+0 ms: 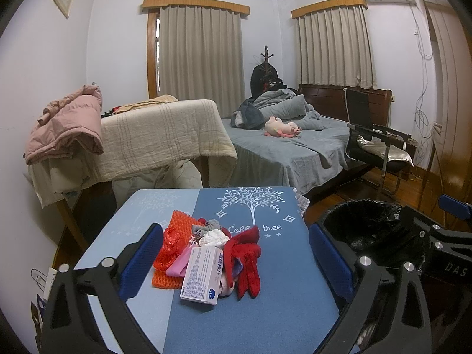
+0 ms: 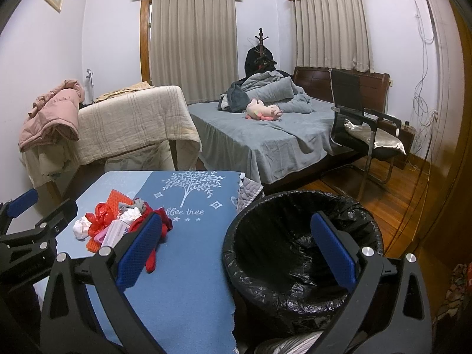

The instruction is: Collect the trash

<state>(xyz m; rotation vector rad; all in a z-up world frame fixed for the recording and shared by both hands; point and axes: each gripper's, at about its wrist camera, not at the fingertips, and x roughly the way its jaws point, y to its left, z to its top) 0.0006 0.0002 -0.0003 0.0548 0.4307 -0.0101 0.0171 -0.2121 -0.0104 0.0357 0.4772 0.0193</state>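
- left wrist: close over blue tree-print tablecloth (image 1: 265, 280), facing bed wall.
- right wrist: further right, above black-lined round bin (image 2: 295, 265).
- shared: tablecloth, bin, grey-covered bed (image 1: 283, 150).

Left claw (image 1: 234, 261): matte black frame of angular struts with triangular cut-outs, silver round-headed screws at the pivots, two long fingers faced with blue dimpled pads (image 1: 141, 261). Right claw (image 2: 236, 253): same build, black linkage, silver screws, blue textured pads (image 2: 334, 253). White lettering "DAS" shows on the black body of the right claw in the left wrist view.
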